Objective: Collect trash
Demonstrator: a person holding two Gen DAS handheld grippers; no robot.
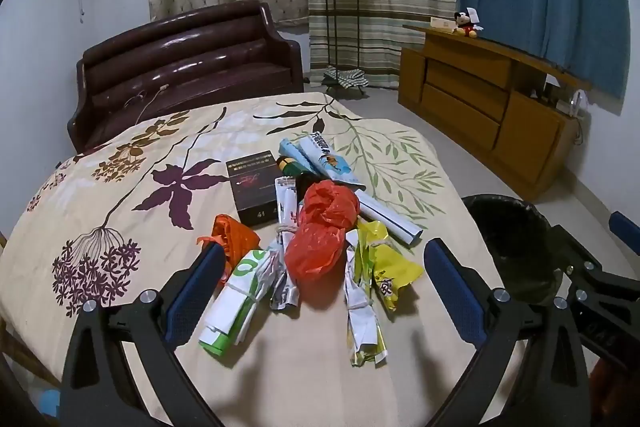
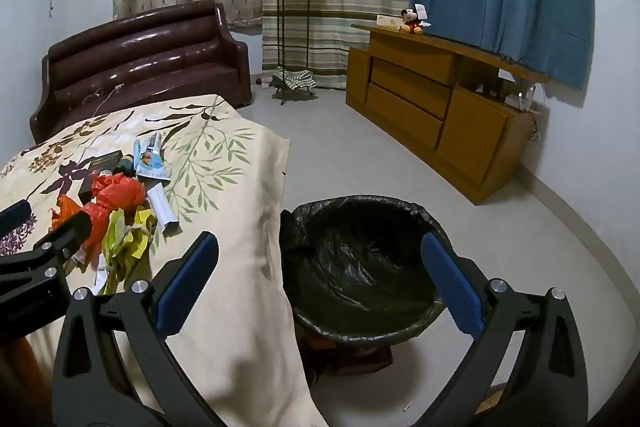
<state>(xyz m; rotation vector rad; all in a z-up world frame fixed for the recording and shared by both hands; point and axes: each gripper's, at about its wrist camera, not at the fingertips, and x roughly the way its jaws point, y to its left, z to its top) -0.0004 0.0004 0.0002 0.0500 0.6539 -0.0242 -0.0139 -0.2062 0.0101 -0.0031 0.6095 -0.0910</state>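
A pile of trash lies on the floral cloth (image 1: 100, 195) of the table: two red plastic bags (image 1: 320, 231), an orange bag (image 1: 234, 235), a green-white wrapper (image 1: 236, 303), a yellow wrapper (image 1: 384, 267), a dark box (image 1: 256, 187), a green bottle (image 1: 290, 167) and blue-white wrappers (image 1: 328, 163). My left gripper (image 1: 324, 287) is open and empty, its fingers either side of the near edge of the pile. My right gripper (image 2: 320, 267) is open and empty, above the black-lined trash bin (image 2: 360, 259) next to the table. The pile also shows in the right wrist view (image 2: 116, 211).
A brown leather sofa (image 1: 188, 67) stands behind the table. A wooden cabinet (image 2: 432, 107) with a plush toy (image 2: 412, 21) stands at the right wall. A plant stand (image 2: 292, 27) stands at the curtains. Grey floor (image 2: 360, 155) lies between them.
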